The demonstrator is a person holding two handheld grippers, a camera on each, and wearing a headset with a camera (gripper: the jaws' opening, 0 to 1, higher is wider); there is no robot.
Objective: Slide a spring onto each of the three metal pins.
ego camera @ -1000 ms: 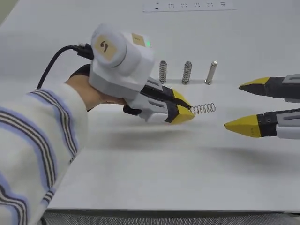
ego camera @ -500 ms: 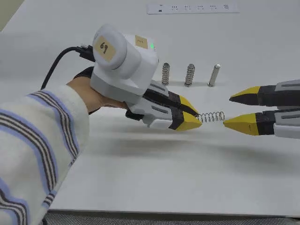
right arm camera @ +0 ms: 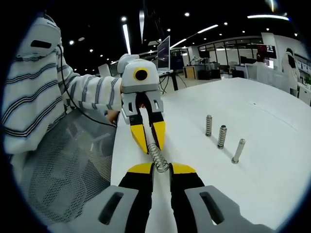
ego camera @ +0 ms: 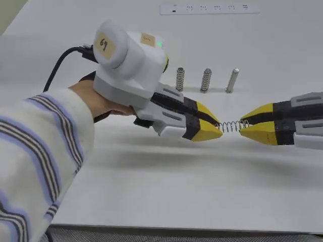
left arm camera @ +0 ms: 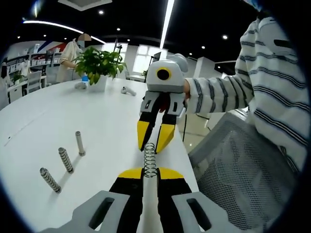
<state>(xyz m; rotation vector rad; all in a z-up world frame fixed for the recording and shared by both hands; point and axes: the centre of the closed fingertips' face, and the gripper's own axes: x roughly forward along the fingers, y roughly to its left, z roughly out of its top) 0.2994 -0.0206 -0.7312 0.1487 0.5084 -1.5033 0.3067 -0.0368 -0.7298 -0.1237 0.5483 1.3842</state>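
Note:
A loose spring point(ego camera: 232, 126) hangs level above the white table, stretched between my two grippers. My left gripper point(ego camera: 218, 128), held in a hand with a striped sleeve, is shut on the spring's left end. From the right, my right gripper point(ego camera: 245, 127) has its jaws shut on the other end. In the left gripper view the spring point(left arm camera: 149, 158) runs from my left gripper point(left arm camera: 150, 171) into the right gripper point(left arm camera: 153, 143). Behind stand three pins: two wearing springs point(ego camera: 180, 79) point(ego camera: 206, 79), and one bare pin point(ego camera: 231, 80) on the right.
A white power strip point(ego camera: 209, 8) lies at the far edge of the table. A black cable point(ego camera: 58, 65) trails from the left gripper's back. The table's near edge point(ego camera: 176, 229) runs along the bottom. A potted plant point(left arm camera: 99, 63) stands far off.
The right gripper moved left from wide open and shut its jaws on the spring's free end. The left gripper shifted slightly right, still holding the spring.

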